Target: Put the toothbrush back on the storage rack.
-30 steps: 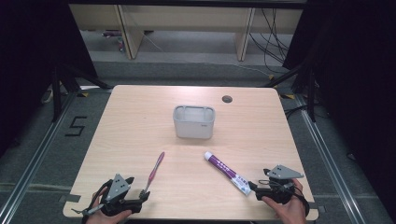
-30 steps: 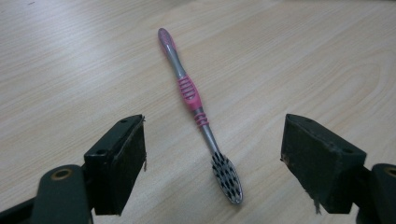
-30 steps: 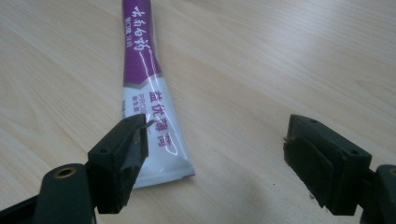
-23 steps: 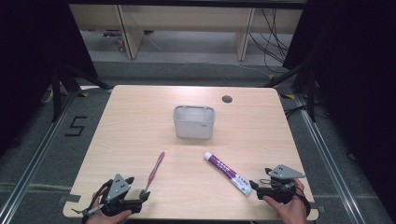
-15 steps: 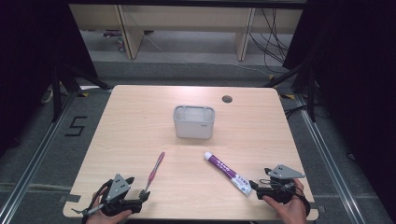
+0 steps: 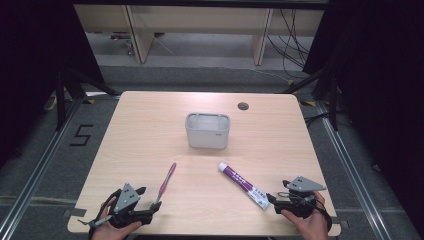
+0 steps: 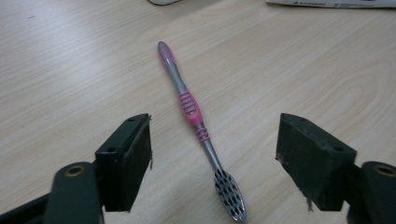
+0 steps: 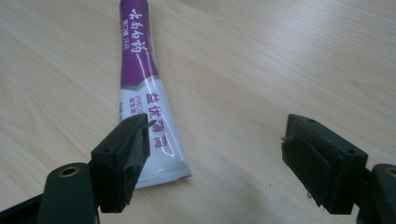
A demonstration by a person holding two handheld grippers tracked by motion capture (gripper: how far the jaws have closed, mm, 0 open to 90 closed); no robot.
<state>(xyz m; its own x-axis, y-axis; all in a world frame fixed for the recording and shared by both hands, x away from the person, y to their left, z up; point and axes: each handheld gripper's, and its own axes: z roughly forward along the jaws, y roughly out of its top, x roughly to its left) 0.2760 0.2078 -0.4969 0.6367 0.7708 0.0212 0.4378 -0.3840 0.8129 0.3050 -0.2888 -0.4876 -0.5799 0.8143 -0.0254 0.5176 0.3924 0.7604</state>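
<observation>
In the high view, the left tongs (image 6: 145,197) sit at the desk's (image 6: 150,130) near left corner by the toothbrush (image 6: 165,182); the right tongs (image 6: 274,199) sit at the near right corner by the tube (image 6: 243,184). A bin (image 6: 208,131) stands mid-desk.

In the left gripper view, the tongs (image 7: 215,158) gape, having just narrowed slightly, the toothbrush (image 7: 198,128) lying untouched between the jaws.

In the right gripper view, the tongs (image 8: 215,156) are released, the tube (image 8: 142,88) beside one jaw.

toothbrush and toothpaste tube, both flat on the surface, well apart.

toothbrush (image 6: 165,182): pink and grey handle with ribbed pink grip, bristle head at the near end, facing up; lies at a slight diagonal on the near left, handle tip pointing away toward the middle. toothpaste tube (image 6: 243,184): purple upper half, white lower half with purple print, white cap at the far end, flat crimped end nearest; diagonal on the near right.
</observation>
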